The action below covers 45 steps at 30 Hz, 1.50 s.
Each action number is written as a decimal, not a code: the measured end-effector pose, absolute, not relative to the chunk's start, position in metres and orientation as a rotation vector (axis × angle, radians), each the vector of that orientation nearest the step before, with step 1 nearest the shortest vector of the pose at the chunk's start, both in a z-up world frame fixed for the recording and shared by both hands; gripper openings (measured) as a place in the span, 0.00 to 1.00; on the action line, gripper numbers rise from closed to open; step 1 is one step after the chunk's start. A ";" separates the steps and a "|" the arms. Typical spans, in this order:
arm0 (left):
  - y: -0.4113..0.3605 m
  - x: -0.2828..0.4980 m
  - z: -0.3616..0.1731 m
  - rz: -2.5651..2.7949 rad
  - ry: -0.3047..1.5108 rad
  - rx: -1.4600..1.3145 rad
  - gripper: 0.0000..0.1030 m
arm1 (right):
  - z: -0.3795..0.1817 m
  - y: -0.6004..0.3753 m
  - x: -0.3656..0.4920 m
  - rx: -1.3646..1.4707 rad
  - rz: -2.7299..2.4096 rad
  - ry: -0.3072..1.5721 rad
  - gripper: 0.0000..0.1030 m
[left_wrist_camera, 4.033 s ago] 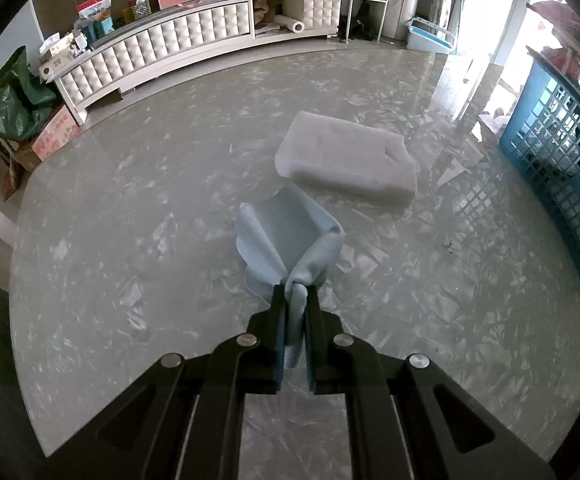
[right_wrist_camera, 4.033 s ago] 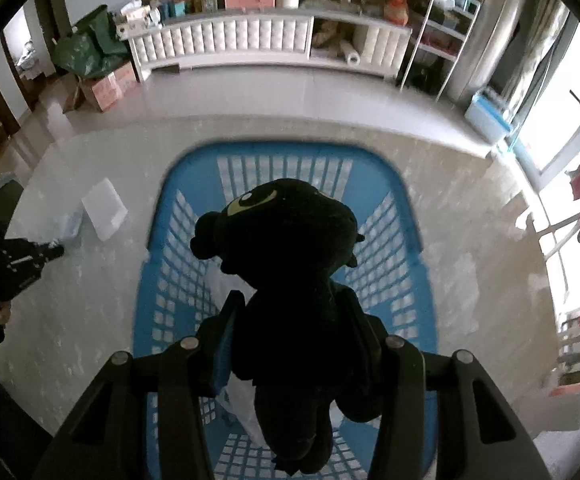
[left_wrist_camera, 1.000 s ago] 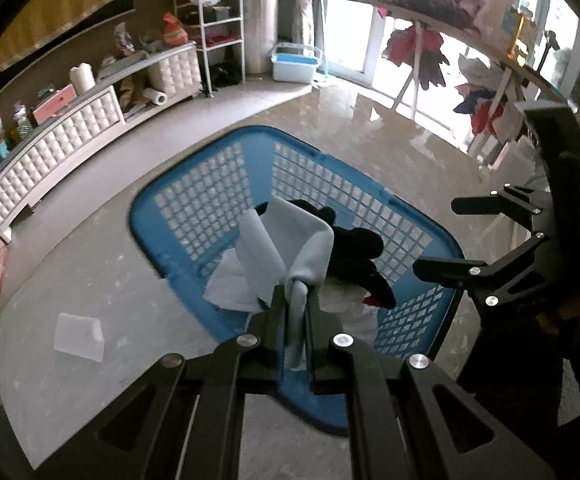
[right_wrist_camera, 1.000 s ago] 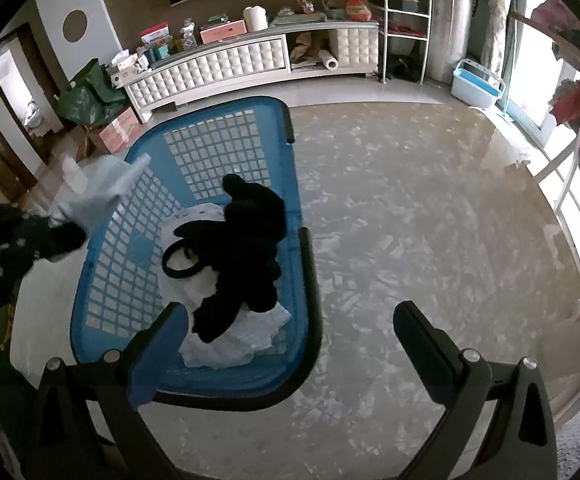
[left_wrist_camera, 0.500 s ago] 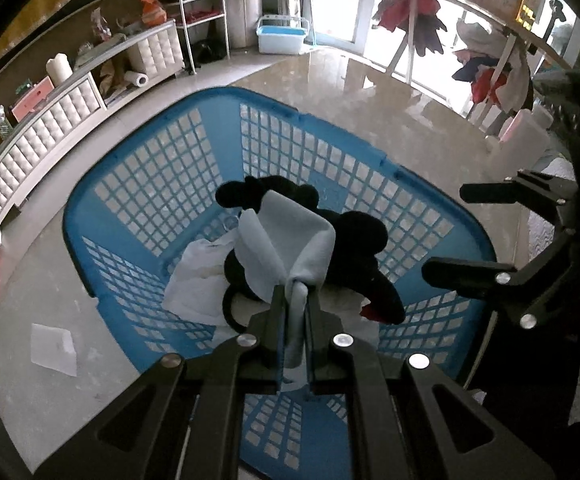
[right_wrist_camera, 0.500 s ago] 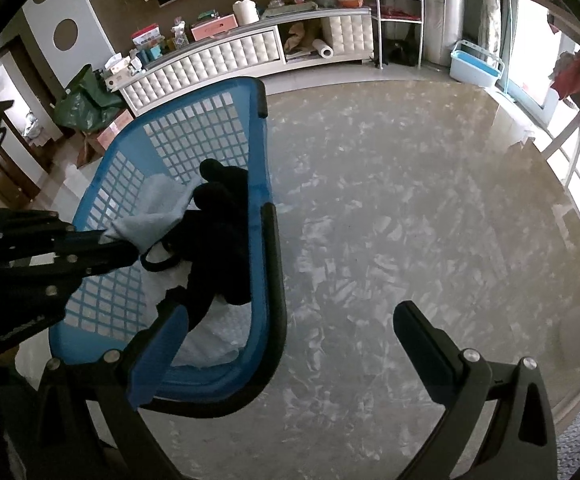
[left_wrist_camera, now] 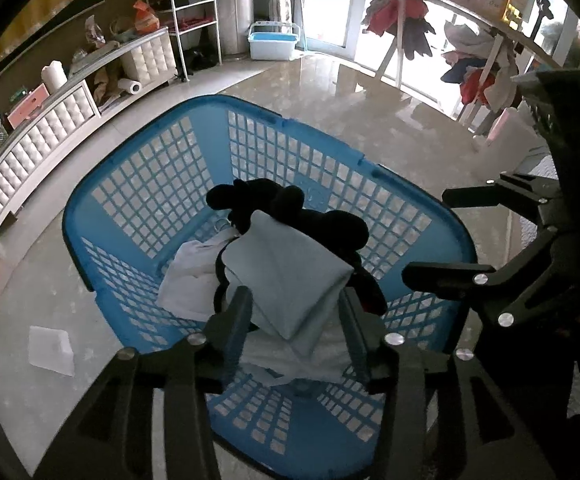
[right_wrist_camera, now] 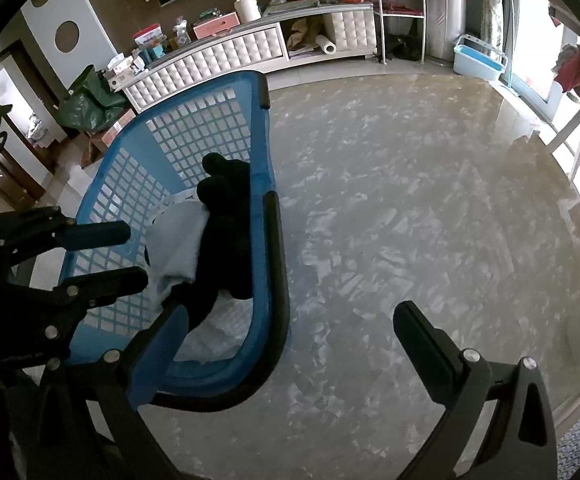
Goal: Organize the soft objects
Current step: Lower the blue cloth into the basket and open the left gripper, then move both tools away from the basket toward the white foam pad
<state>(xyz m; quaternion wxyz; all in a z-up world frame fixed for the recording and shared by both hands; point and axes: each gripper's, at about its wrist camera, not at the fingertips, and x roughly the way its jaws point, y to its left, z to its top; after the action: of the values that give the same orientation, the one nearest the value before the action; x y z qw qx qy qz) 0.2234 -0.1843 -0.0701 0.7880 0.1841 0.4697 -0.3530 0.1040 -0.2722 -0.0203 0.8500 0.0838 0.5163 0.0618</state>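
In the left wrist view a blue mesh basket [left_wrist_camera: 130, 152] stands on the floor. Inside lie a black plush toy [left_wrist_camera: 262, 200] and a white cloth [left_wrist_camera: 194, 272]. Over it, my left gripper [left_wrist_camera: 296, 316] has its jaws opening. A light blue cloth [left_wrist_camera: 290, 276] sits loose between them, resting on the toy. The right wrist view shows the same basket [right_wrist_camera: 210, 120], toy [right_wrist_camera: 226, 240], cloth [right_wrist_camera: 178, 232] and left gripper [right_wrist_camera: 134, 254]. My right gripper [right_wrist_camera: 290, 320] stands wide open at the basket's right rim, holding nothing. It also shows in the left wrist view [left_wrist_camera: 430, 236].
A white foam pad [left_wrist_camera: 50, 346] lies on the floor left of the basket. A white tufted cabinet [right_wrist_camera: 218, 60] runs along the back wall beside a green bag [right_wrist_camera: 86, 104]. A small blue tub [right_wrist_camera: 476, 60] and a drying rack with clothes [left_wrist_camera: 430, 20] stand by the window.
The left jaws have parted and the light blue cloth has slackened onto the black toy. The left gripper has come lower over the basket. The right gripper stays open beside it.
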 end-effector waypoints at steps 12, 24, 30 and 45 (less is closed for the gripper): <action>-0.168 0.205 -0.044 -0.764 0.958 0.358 0.79 | -0.006 -0.261 0.095 0.140 0.139 1.068 1.00; -0.110 0.192 -0.020 -0.672 0.921 0.285 0.80 | 0.009 -0.229 0.090 0.070 0.159 1.049 1.00; -0.064 0.190 -0.010 -0.575 0.887 0.221 0.85 | 0.018 -0.202 0.093 0.038 0.187 1.027 1.00; 0.032 0.175 -0.001 -0.467 0.805 0.182 1.00 | 0.019 -0.105 0.126 -0.081 0.315 1.011 1.00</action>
<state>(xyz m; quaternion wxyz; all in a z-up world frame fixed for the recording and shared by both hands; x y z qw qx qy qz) 0.1745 0.0320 -0.0014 0.8896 0.0876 0.3876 -0.2249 0.1262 -0.1054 0.0191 0.8622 -0.0385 0.4823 0.1504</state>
